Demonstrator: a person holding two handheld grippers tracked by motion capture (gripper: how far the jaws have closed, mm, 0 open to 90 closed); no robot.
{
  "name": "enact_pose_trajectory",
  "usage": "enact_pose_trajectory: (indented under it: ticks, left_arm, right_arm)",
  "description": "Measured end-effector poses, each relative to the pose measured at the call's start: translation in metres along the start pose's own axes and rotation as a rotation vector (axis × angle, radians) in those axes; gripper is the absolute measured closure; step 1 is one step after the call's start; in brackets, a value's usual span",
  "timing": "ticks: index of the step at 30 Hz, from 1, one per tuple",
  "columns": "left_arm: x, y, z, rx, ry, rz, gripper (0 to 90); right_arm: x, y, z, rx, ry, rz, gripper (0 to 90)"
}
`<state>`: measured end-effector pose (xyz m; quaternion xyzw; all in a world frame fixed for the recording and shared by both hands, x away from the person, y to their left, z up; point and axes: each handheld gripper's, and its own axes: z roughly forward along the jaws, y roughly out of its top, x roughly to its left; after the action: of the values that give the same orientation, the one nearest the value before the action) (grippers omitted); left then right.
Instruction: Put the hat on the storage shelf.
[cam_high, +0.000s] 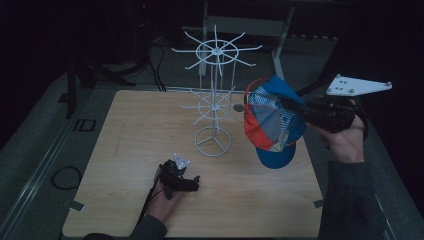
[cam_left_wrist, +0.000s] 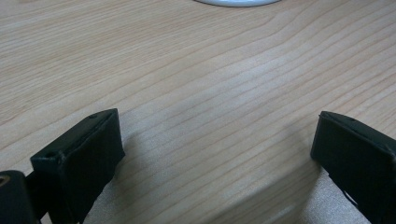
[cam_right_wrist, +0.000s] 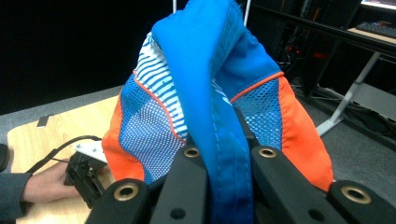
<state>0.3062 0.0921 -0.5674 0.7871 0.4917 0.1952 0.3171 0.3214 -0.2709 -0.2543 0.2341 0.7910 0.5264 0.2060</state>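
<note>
In the high view the right tongs (cam_high: 300, 111) hold a blue and orange cap (cam_high: 272, 122) in the air to the right of a white wire rack (cam_high: 215, 100), the cap's crown turned toward the rack's hooks, which suggests it is being brought over to hang there. The rack stands upright near the middle of the wooden surface (cam_high: 125, 150). The left tongs (cam_high: 192, 182) lie low on the surface in front of the rack's round base, apart from it, seemingly parked while the other hand works. In the left gripper view the left tongs (cam_left_wrist: 217, 158) stand wide with nothing between them, bare wood grain under them, and the edge of the rack's base (cam_left_wrist: 238, 2) at the top. In the right gripper view the right tongs (cam_right_wrist: 229, 161) pinch a fold of the cap's (cam_right_wrist: 205, 93) blue band, so the mesh panels hang loose and open on either side; farther off, the person's left hand (cam_right_wrist: 44, 186) rests on the surface.
</note>
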Motion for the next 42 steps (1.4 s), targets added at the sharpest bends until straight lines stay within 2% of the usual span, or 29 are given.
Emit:
enact_pose_trajectory:
  ticks: [21,33,42]
  left_arm:
    - [0.0,0.0,0.0,0.0,0.0,0.0,2.6]
    - [0.0,0.0,0.0,0.0,0.0,0.0,2.6]
    - [0.0,0.0,0.0,0.0,0.0,0.0,2.6]
  right_arm:
    - [0.003,0.006,-0.002,-0.033,0.004,-0.004,88.7]
    - [0.003,0.014,-0.006,-0.067,0.007,-0.007,88.7]
    - [0.003,0.017,-0.007,-0.112,0.001,0.003,88.7]
